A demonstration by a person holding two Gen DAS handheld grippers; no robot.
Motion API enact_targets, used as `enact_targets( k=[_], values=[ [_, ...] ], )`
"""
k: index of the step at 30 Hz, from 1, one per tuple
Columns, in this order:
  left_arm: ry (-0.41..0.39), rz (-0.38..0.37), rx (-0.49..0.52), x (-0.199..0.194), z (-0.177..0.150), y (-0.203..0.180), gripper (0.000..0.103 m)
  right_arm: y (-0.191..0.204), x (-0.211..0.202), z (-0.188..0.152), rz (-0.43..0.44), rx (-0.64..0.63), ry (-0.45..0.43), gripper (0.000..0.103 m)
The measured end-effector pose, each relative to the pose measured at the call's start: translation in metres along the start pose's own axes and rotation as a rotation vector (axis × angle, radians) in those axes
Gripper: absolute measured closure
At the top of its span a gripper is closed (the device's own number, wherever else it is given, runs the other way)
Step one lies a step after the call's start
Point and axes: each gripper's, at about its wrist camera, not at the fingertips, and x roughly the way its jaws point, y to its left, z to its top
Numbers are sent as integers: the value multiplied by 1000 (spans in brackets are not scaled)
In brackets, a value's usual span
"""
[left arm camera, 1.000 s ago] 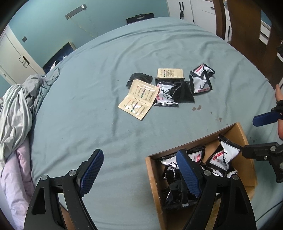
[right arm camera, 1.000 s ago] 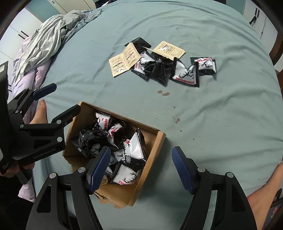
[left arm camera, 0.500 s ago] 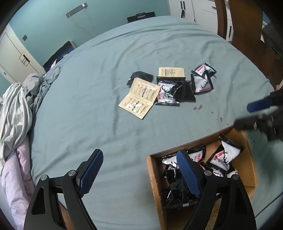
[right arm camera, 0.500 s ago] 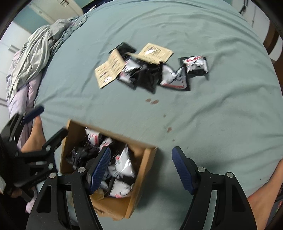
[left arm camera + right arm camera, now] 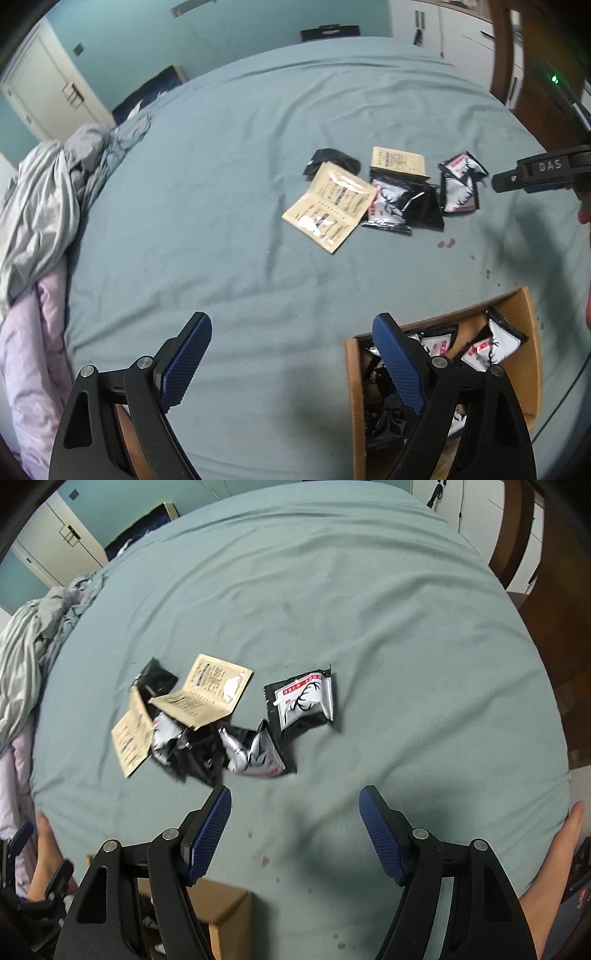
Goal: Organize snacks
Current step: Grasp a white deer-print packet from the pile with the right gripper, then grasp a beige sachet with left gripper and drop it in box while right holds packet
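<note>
We see soft, even daylight with a cool cast. Both views bend strongly at their dark round edges. In the right wrist view the snack packets (image 5: 207, 720) smear with motion blur. Faint shadows darken the bed sheet (image 5: 229, 206).

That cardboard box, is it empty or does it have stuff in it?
Partly filled: the cardboard box is open-topped, with black-and-white snack packets inside.
</note>
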Motion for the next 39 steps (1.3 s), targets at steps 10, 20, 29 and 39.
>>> enact_targets(
  k=[10, 20, 29, 39],
  values=[
    [18, -86, -91, 2, 1, 18, 13, 10, 75, 34, 13, 83, 180, 32],
    [48, -111, -127, 17, 11, 27, 13, 52, 74, 41, -103, -220, 77, 70],
    [33, -63, -69, 36, 32, 16, 13, 44, 25, 17, -44, -240, 4, 72],
    [230, -209, -239, 100, 80, 15, 13, 20, -30, -25, 111, -226, 6, 72]
  ],
)
